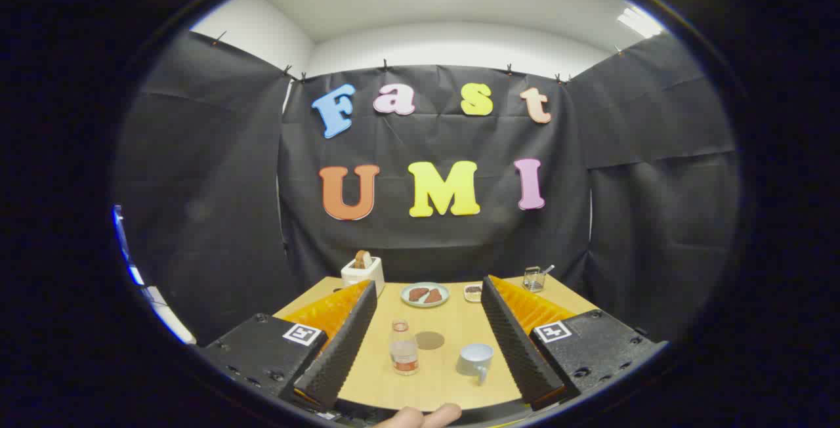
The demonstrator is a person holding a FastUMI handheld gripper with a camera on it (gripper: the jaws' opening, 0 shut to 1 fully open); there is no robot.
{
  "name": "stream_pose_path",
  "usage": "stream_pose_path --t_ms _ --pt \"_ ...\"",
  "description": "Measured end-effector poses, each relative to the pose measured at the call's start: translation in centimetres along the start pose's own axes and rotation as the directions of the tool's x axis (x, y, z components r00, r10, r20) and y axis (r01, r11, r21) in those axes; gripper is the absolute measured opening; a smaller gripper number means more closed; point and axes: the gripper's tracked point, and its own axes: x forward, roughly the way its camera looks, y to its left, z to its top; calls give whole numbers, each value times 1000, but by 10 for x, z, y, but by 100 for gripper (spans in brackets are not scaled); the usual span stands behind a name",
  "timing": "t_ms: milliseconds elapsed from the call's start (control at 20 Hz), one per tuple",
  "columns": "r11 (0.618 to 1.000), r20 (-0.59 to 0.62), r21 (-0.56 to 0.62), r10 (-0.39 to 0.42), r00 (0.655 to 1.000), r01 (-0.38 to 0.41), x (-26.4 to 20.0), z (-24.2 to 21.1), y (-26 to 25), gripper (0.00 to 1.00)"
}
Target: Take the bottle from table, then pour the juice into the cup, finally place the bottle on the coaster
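A fingertip [423,417] of the person shows nearest of all, at the base of the tongs [428,306]. The tongs are spread wide and pinch nothing, both fingers [341,342] held above the wooden bench [377,382]. In the open gap between them, three of the task's things stand on the bench, touching neither finger. The bottle [403,348] stands upright, nearer to the left finger, clear with a pale cap and a reddish band low on its body. The cup [476,360] sits nearer to the right finger, its handle turned toward the tongs. The coaster [429,340], a round brown disc, lies flat just beyond the bottle and between bottle and cup. Beyond the fingertips a plate [425,294] carries two brown pieces, with a small dish [472,293] just beside it. Farther left stands a white toaster [363,274] holding a slice, and farther right a clear glass [533,279] with a utensil in it.
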Motion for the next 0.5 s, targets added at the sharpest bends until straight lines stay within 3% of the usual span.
stream_pose_path --t_ms 500 --pt "998 53 10 58 997 -59 -5 -6 18 100"
